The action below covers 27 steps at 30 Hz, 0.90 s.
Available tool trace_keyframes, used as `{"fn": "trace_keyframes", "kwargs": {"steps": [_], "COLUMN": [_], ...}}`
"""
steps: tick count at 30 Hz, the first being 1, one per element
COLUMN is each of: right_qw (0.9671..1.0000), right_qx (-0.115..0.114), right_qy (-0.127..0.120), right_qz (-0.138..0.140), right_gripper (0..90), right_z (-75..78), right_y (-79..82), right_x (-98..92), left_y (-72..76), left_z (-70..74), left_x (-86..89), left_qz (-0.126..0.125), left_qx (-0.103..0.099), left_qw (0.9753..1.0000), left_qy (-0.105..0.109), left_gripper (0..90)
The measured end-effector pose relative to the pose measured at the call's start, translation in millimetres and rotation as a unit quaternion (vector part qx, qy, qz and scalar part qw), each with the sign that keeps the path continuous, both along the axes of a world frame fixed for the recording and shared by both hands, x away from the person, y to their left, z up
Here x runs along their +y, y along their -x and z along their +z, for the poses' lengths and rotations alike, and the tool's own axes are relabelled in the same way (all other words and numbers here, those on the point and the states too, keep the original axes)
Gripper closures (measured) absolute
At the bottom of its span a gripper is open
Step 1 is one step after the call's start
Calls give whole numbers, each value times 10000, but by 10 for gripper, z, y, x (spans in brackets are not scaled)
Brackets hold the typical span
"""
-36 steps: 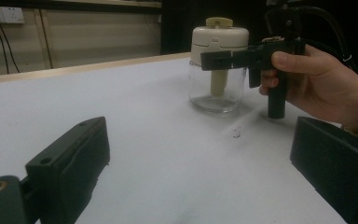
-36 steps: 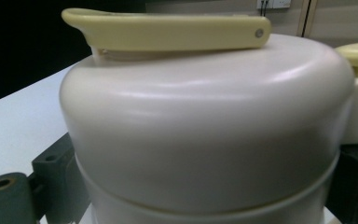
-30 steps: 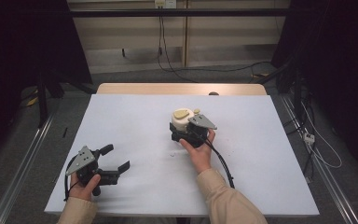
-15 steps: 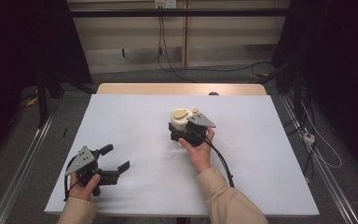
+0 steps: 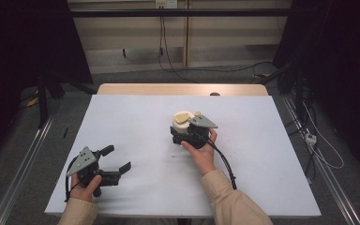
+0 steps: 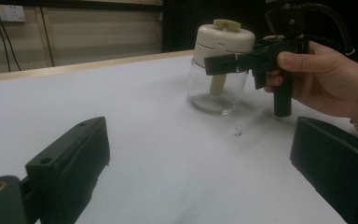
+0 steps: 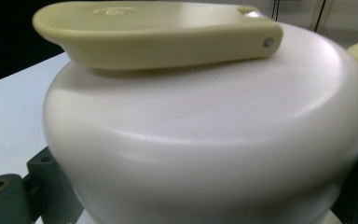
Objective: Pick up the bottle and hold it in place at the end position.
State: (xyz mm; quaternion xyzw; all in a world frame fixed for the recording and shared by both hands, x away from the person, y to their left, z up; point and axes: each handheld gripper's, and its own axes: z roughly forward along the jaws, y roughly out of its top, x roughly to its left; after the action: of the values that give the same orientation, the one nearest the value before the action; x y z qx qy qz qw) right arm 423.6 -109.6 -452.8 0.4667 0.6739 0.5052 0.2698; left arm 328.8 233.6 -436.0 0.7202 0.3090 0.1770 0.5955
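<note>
Currently catalogued on the white-covered table (image 5: 136,117):

Item 1. Small clear glass jar with a rounded cream plastic lid (image 6: 221,37) and a flat olive-yellow flip tab on top (image 7: 158,32). Position: upright, near the table's middle, slightly right. Jar body (image 6: 214,88) looks nearly empty; a pale stick-like piece hangs inside it.

Item 2. Right gripper (image 5: 187,133), black, hand-held. Its jaws stand either side of the jar just under the lid, one black jaw crossing the front of the jar in the left gripper view. Whether they press the jar or merely bracket it cannot be told.

Item 3. Left gripper (image 5: 112,161), black, resting low at the table's near left corner, well apart from the jar. Jaws spread wide, nothing between them.

Handling note (judgement): the step appears to be securing the jar. Best done by closing squarely on the lid's underside or neck, keeping the jar vertical, and squeezing gently, since smooth glass may slip or tip.
</note>
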Motion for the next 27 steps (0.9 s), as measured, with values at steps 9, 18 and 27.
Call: {"fn": "trace_keyframes", "kwargs": {"steps": [9, 18, 27], "right_qw": [9999, 9997, 9996], "right_qx": [65, 213, 244], "right_qy": [82, 23, 19], "right_qz": [69, 119, 129], "right_gripper": [55, 55, 53], "right_z": [12, 26, 32], "right_y": [1, 2, 15], "right_x": [-11, -40, -46], "left_y": [-4, -2, -1], "left_z": [-5, -3, -2], "left_x": [0, 0, -3], "left_qz": [-12, 21, 14], "left_qx": [14, 10, 12], "left_qw": [10000, 10000, 10000], "left_qy": [-47, -20, -18], "left_gripper": [43, 44, 43]}}
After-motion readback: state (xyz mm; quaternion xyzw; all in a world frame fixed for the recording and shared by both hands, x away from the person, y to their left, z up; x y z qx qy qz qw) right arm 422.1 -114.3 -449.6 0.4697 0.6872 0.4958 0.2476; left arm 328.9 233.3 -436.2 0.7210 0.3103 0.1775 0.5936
